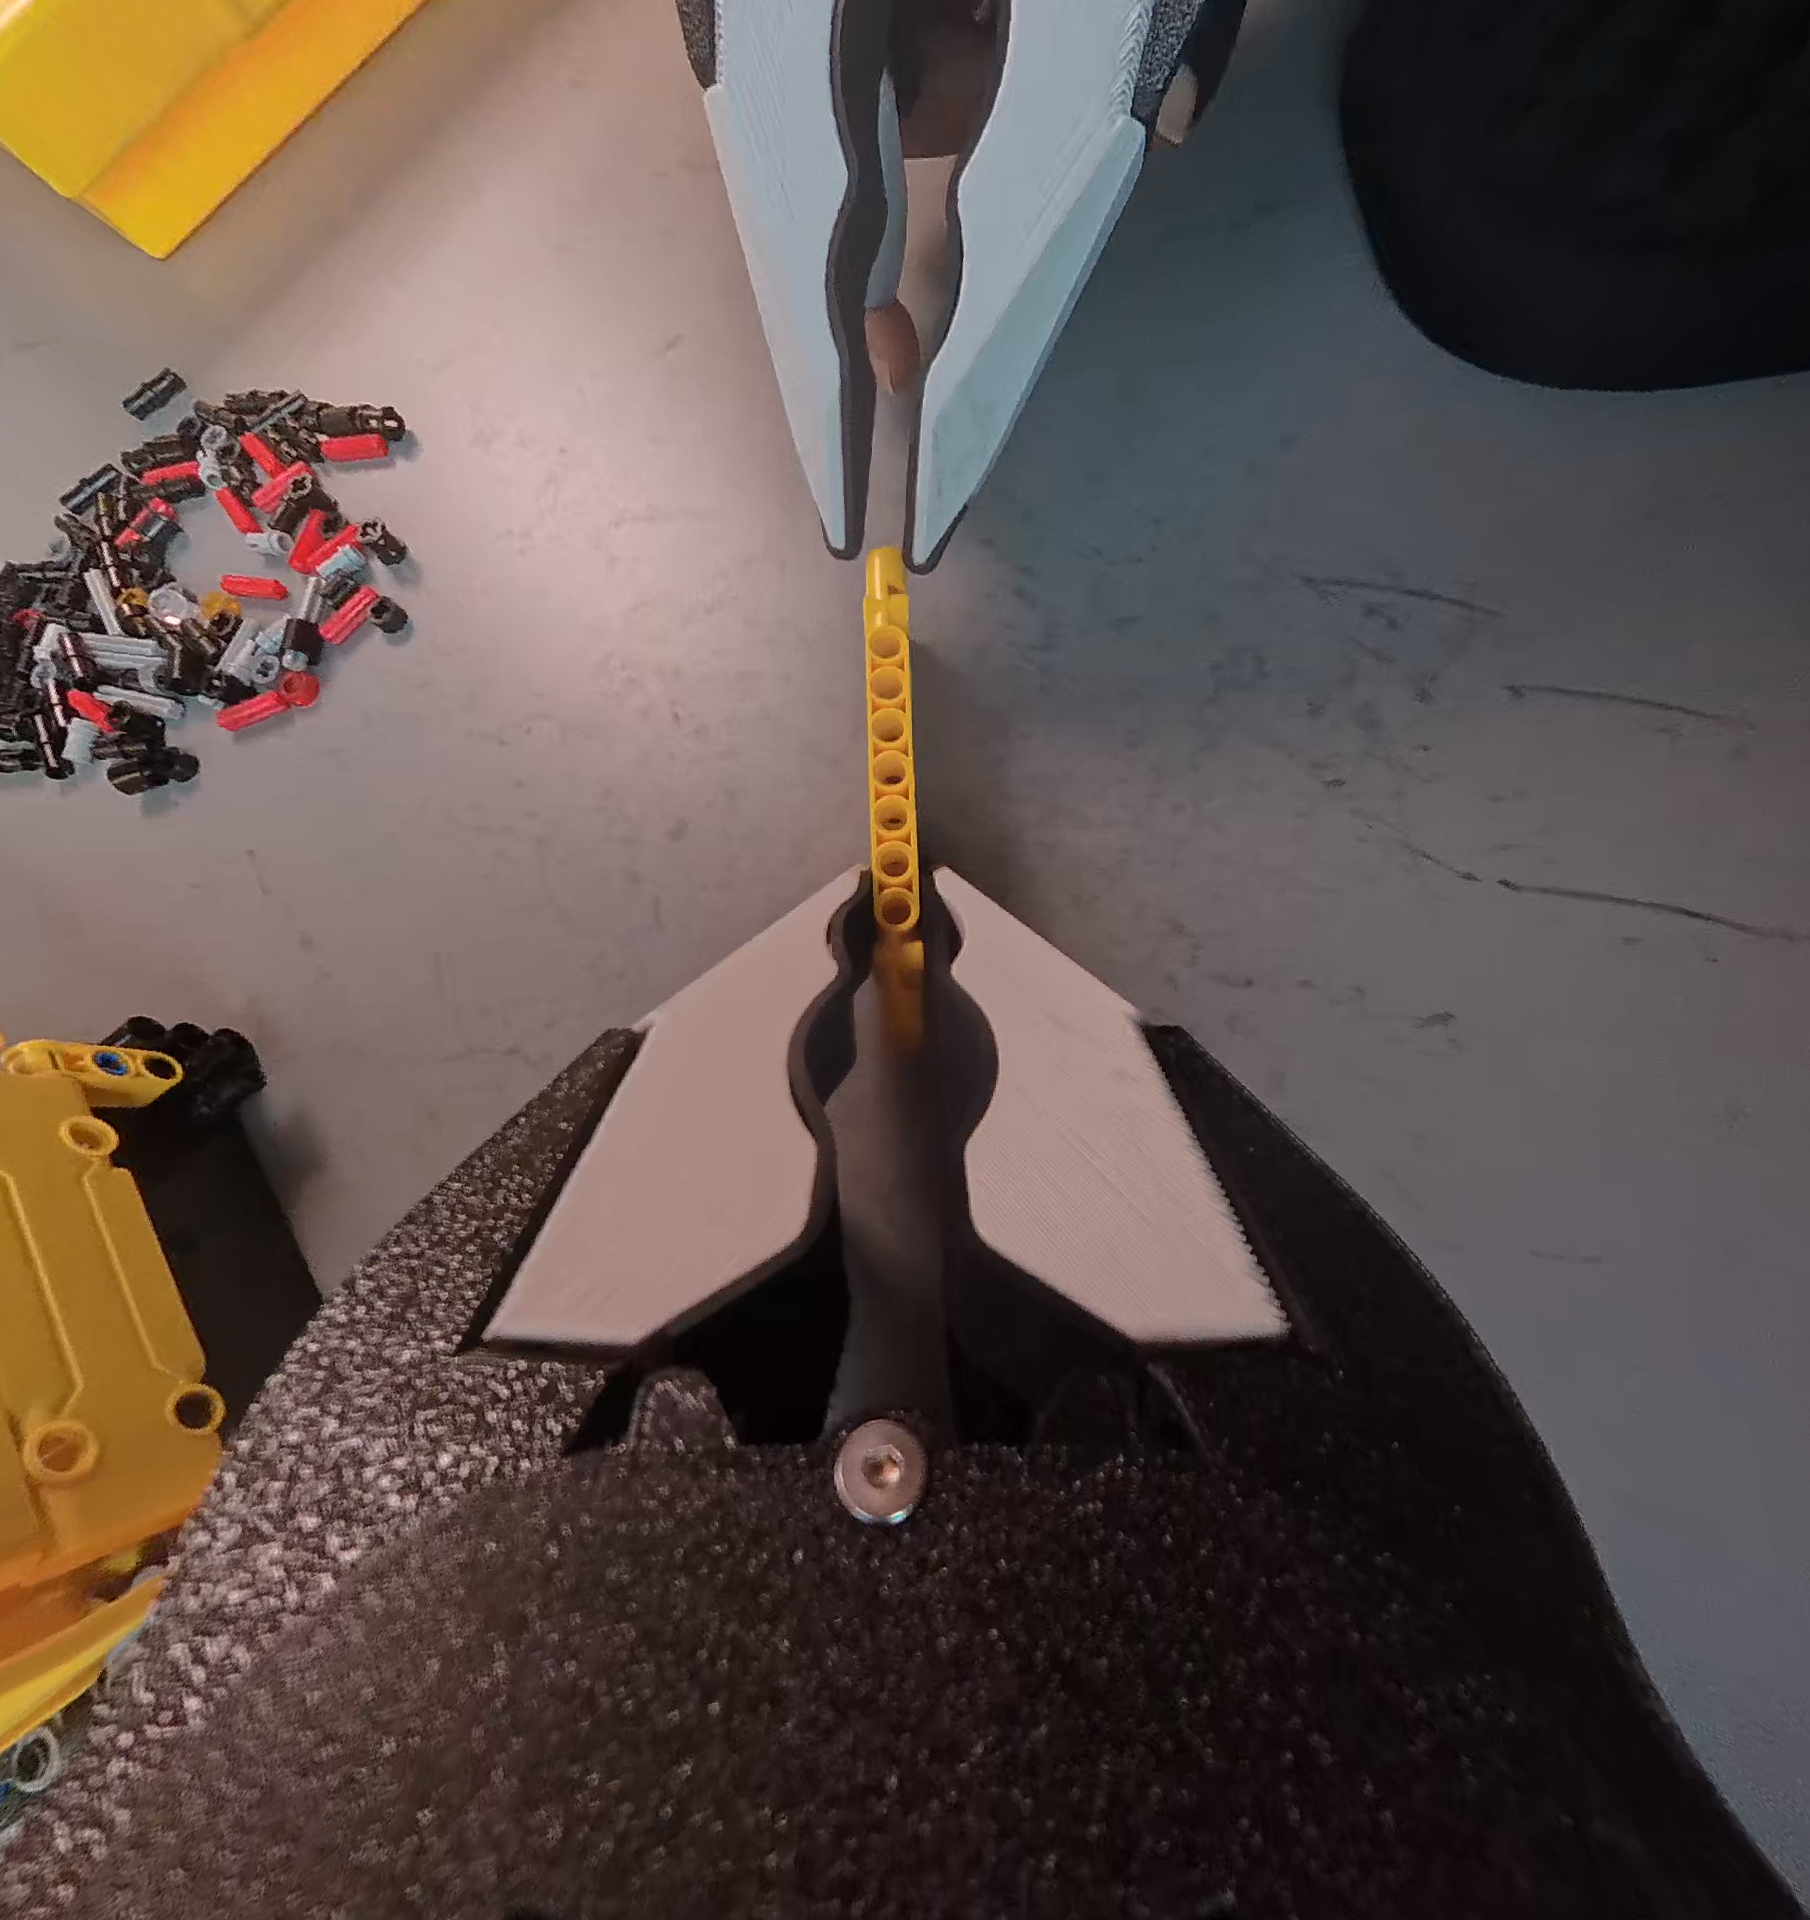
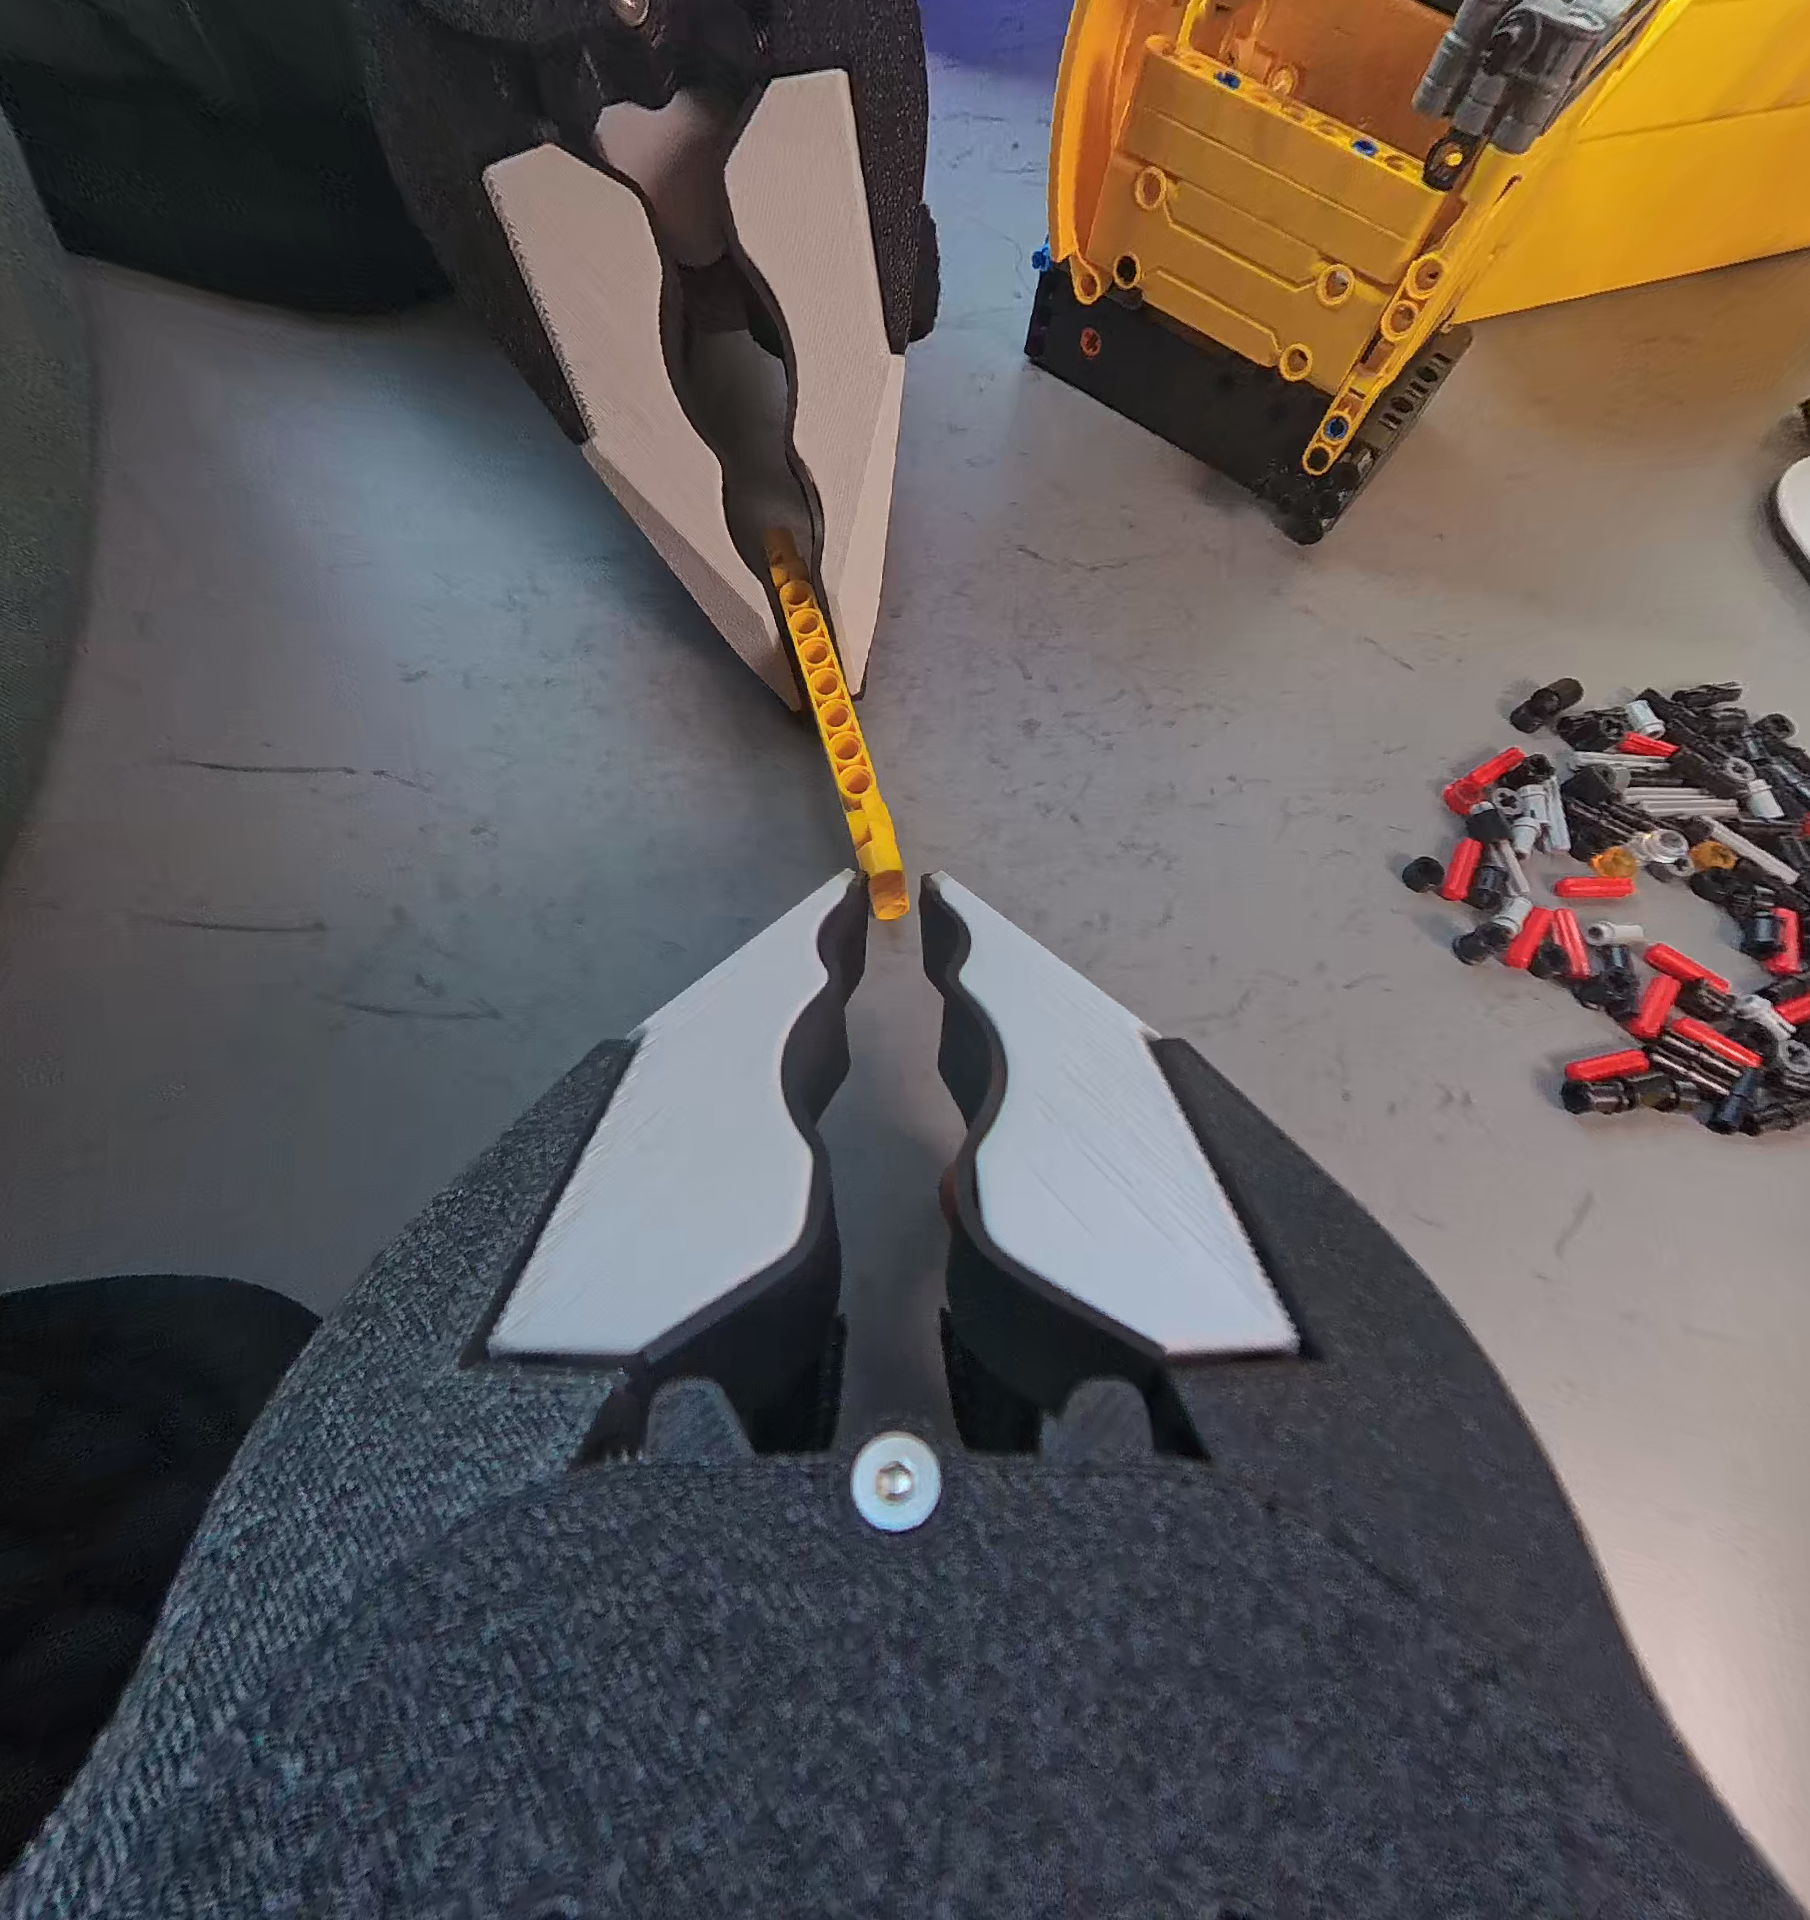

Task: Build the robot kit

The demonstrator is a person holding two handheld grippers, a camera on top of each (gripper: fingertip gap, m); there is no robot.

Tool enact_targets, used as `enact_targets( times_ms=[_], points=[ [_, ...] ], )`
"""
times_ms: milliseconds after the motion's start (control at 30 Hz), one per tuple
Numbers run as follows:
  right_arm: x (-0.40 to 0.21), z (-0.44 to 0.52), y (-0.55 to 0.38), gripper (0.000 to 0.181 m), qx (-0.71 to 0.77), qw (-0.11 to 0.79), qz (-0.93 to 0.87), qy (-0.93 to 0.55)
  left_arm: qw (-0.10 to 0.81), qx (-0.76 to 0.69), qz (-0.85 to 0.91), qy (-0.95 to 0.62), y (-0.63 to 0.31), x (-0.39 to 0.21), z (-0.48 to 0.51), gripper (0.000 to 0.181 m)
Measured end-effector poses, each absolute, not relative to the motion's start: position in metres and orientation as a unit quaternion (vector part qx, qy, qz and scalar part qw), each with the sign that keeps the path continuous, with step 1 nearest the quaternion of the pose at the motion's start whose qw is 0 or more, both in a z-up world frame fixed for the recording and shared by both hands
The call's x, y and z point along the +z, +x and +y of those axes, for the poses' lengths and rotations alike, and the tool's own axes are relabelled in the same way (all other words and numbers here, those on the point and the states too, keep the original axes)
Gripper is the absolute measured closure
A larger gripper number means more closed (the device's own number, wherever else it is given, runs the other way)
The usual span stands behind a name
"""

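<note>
My left gripper [image 1: 896, 878] is shut on a long yellow beam with a row of holes [image 1: 888, 727] and holds it by one end, with the rest sticking out forward above the grey table. My right gripper [image 2: 893, 883] faces it, jaws a narrow gap apart. The beam's free end [image 2: 885, 883] sits right at its tips, close to one finger and with a gap to the other. The right gripper also shows in the left wrist view [image 1: 883, 551], and the left gripper in the right wrist view [image 2: 823, 696].
A pile of small red, black and grey pins [image 1: 184, 582] [image 2: 1670, 914] lies on the table. A part-built yellow and black model [image 1: 39, 1299] [image 2: 1296, 239] stands beside a yellow box [image 1: 132, 94]. A dark bulky object [image 1: 1628, 177] is on the other side. My right fingertips sit around 6 centimeters from my left ones.
</note>
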State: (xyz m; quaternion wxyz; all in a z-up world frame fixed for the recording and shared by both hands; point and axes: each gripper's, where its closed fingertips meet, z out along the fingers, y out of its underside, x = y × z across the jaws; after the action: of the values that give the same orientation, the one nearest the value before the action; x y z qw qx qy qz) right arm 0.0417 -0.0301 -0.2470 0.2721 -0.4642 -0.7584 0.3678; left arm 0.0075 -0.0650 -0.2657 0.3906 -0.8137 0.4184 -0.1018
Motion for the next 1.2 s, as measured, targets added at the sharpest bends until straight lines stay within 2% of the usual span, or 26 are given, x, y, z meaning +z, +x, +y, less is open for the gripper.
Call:
enact_targets(
  times_ms=[67, 267, 367, 467, 633, 1200],
  points=[
    [-0.247, -0.031, 0.043, 0.181, 0.369, 0.268, -0.761, -0.461, 0.388, -0.106, 0.416, -0.816, 0.007, -0.266, -0.065, 0.174],
    [-0.25, -0.028, 0.044, 0.181, 0.357, 0.27, -0.764, -0.465, 0.389, -0.118, 0.411, -0.816, 0.005, -0.264, -0.067, 0.175],
    [-0.233, -0.034, 0.04, 0.177, 0.391, 0.281, -0.745, -0.461, 0.382, -0.121, 0.409, -0.82, 0.005, -0.266, -0.067, 0.174],
    [-0.216, -0.049, 0.029, 0.181, 0.414, 0.295, -0.731, -0.454, 0.377, -0.13, 0.402, -0.825, 0.007, -0.266, -0.067, 0.174],
    [-0.241, -0.05, 0.025, 0.181, 0.359, 0.273, -0.753, -0.48, 0.373, -0.137, 0.398, -0.827, 0.009, -0.266, -0.066, 0.174],
    [-0.241, -0.054, 0.02, 0.181, 0.373, 0.262, -0.743, -0.491, 0.371, -0.143, 0.397, -0.828, 0.01, -0.266, -0.067, 0.175]
  ],
)
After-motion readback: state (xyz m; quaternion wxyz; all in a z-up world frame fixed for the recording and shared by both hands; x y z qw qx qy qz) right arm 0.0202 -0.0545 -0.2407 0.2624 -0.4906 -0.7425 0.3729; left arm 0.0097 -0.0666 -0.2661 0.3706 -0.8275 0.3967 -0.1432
